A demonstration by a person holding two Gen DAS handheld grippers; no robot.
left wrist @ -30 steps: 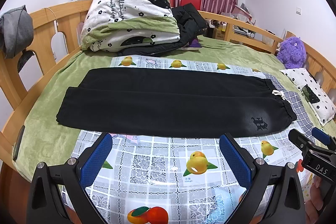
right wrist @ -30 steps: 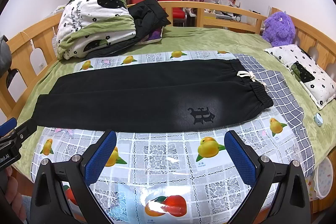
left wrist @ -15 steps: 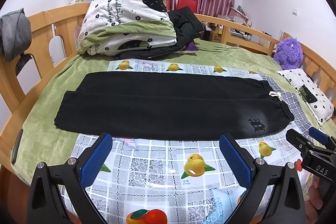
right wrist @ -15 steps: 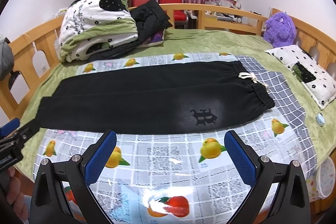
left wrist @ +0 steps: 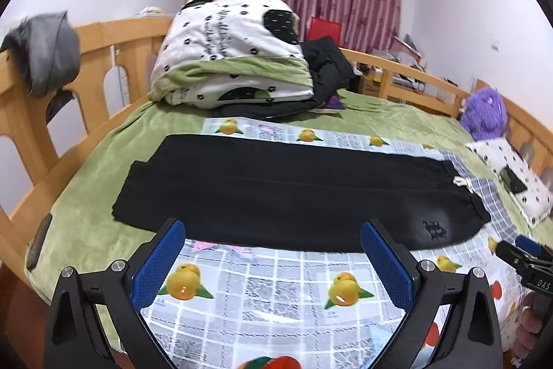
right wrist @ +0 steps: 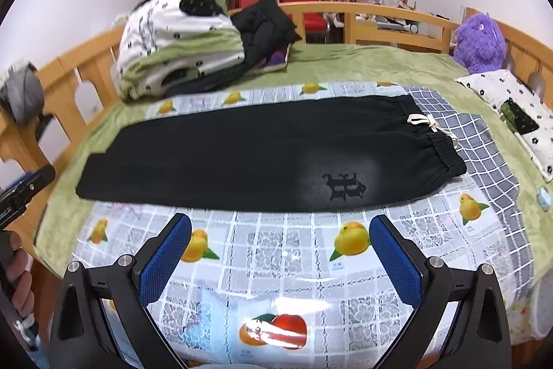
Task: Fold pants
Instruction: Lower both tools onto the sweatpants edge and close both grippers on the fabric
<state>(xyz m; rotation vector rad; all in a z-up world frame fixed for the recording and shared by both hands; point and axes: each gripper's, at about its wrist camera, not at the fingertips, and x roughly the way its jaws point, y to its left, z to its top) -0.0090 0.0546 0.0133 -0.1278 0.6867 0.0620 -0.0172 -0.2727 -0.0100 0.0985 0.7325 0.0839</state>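
Note:
Black pants [left wrist: 283, 192] [right wrist: 262, 154] lie flat across the bed, folded lengthwise, leg cuffs to the left and waistband with a white drawstring [right wrist: 428, 123] to the right. A dark emblem [right wrist: 342, 185] shows near the waist. My left gripper [left wrist: 273, 244] hovers open over the fruit-print cloth, just short of the pants' near edge. My right gripper [right wrist: 280, 237] is open too, a bit before the same edge, below the emblem. Neither holds anything. The right gripper's tip [left wrist: 525, 251] shows in the left wrist view, and the left one [right wrist: 24, 192] in the right wrist view.
The pants rest on a fruit-print plastic cloth [right wrist: 276, 265] over a green blanket [left wrist: 86, 196]. A folded quilt [left wrist: 231, 57] and dark clothes are piled at the back. A purple plush toy [right wrist: 480, 40], a patterned pillow [right wrist: 515, 113] and wooden bed rails [left wrist: 31, 113] ring the bed.
Both grippers have moved forward and lower toward the pants' near edge, so the pants look larger. Both stay open. The pants have not moved.

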